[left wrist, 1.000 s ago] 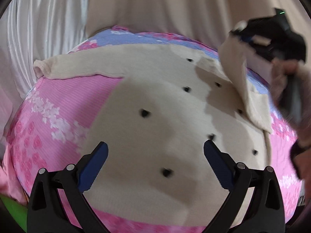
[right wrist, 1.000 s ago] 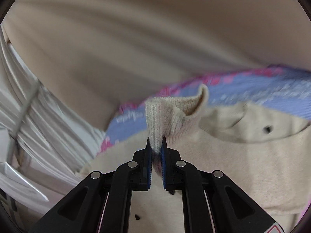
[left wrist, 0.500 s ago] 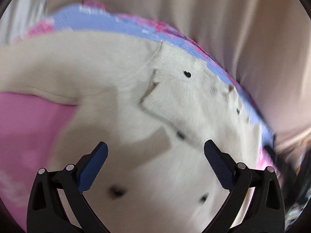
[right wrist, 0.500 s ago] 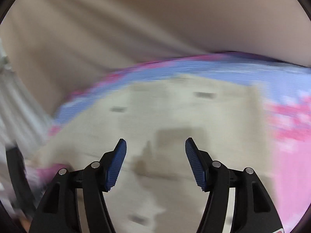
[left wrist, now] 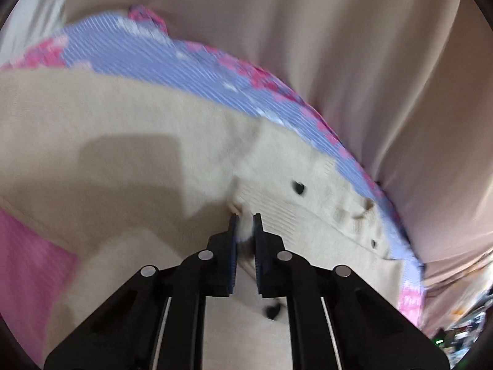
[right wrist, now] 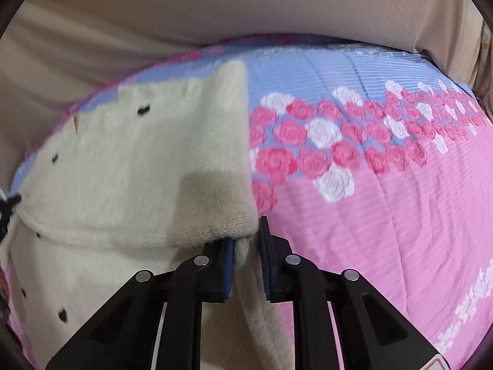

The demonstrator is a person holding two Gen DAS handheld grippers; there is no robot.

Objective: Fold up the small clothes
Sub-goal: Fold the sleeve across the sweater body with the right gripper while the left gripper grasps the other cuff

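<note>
A cream knit sweater (left wrist: 123,154) with small black hearts lies spread on a pink and blue floral bedsheet (left wrist: 148,58). My left gripper (left wrist: 245,225) is shut on a pinch of its fabric beside a ribbed cuff (left wrist: 277,212) folded onto the body. In the right wrist view the sweater (right wrist: 138,169) fills the left half. My right gripper (right wrist: 246,239) is at its right edge; the jaws are closing with a thick fold of the hem between the pads, pressed from both sides.
The bedsheet (right wrist: 369,203) stretches bare to the right of the sweater, with a band of roses across it. Beige curtain folds (left wrist: 339,46) hang close behind the bed's far edge, and also appear as beige curtain (right wrist: 215,6) in the right wrist view.
The left gripper moved in over the sweater and went from wide open to shut on fabric. The right gripper let go of the raised sleeve cuff, opened, shifted to the sweater's right edge and closed there.
</note>
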